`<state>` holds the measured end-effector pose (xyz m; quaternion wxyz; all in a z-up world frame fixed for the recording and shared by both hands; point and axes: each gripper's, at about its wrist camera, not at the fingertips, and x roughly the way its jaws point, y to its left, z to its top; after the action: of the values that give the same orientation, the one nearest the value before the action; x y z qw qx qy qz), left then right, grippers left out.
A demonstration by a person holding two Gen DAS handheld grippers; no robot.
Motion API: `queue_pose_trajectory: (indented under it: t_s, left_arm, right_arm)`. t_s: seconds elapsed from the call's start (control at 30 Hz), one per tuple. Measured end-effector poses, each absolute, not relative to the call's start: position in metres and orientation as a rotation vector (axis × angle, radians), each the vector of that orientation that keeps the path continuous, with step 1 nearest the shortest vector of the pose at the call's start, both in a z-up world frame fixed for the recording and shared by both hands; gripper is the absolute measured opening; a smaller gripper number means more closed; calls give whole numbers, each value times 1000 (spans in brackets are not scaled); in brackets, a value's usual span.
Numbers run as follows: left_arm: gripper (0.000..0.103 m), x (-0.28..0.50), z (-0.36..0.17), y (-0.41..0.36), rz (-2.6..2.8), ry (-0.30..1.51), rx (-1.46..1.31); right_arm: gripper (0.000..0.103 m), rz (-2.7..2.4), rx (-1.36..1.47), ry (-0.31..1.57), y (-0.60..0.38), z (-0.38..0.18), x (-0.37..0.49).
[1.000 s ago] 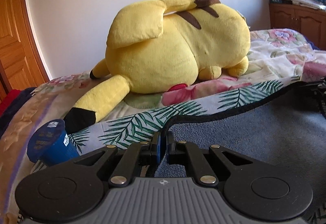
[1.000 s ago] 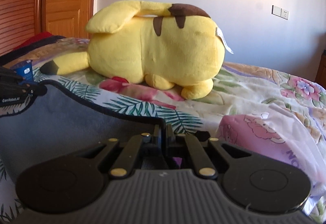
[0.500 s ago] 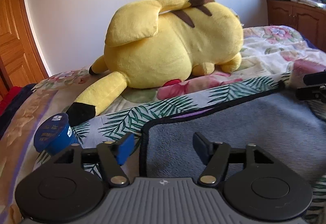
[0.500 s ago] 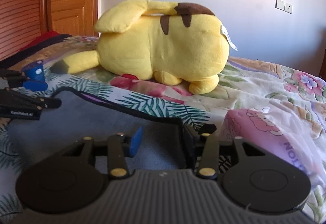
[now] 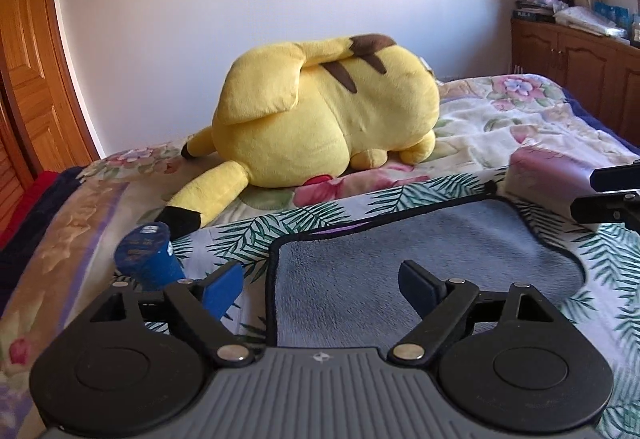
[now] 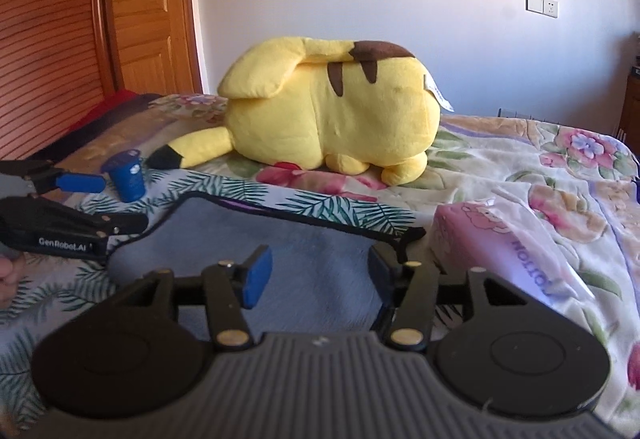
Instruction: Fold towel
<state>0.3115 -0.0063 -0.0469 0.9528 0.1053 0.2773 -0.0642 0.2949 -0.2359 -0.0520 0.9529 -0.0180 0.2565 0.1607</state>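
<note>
A grey-blue towel [image 5: 420, 251] with a black hem lies flat on the bed, folded over; it also shows in the right wrist view [image 6: 256, 239]. My left gripper [image 5: 322, 285] is open and empty, raised above the towel's left edge. My right gripper [image 6: 318, 271] is open and empty above the towel's right end. The right gripper's fingers [image 5: 612, 195] show at the right edge of the left wrist view. The left gripper's fingers [image 6: 80, 183] show at the left of the right wrist view.
A big yellow plush toy [image 5: 324, 127] lies behind the towel on the floral bedspread [image 5: 520, 127]. A blue cup [image 5: 146, 257] stands left of the towel. A pink pack [image 6: 500, 239] lies at the towel's right end. Wooden doors [image 6: 80, 19] left, a cabinet [image 5: 580, 59] right.
Both grippers were shut on the towel's far corners a second ago. They opened, let the towel go and have pulled up and back; the towel now lies flat.
</note>
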Motion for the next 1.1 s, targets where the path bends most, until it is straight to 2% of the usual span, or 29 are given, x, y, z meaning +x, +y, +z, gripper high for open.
queue_pose_trajectory:
  t_s: [0.37,0.5,0.6,0.73,0.87,1.1]
  left_arm:
    - [91,253,-13,-11,-136,530,239]
    - [94,233,2,-16,-154,516,223]
    - [96,218,14,-20,-159,499,223]
    - [99,198,31,-22,-162,474,210]
    - [103,179,47,-22,-159,451,190]
    - [103,151,73,-24,-168,444,178]
  right_arm:
    - [58,310,-11,510,-240,-31,251]
    - [81,284,9,500,-241,-21,238]
    - [84,277,10,481,-243,-13,226]
    - [99,258,15,465,-245,-3,213]
    - [102,230,6,453,-246,7,200]
    - [103,201,31,444,-251,26,176]
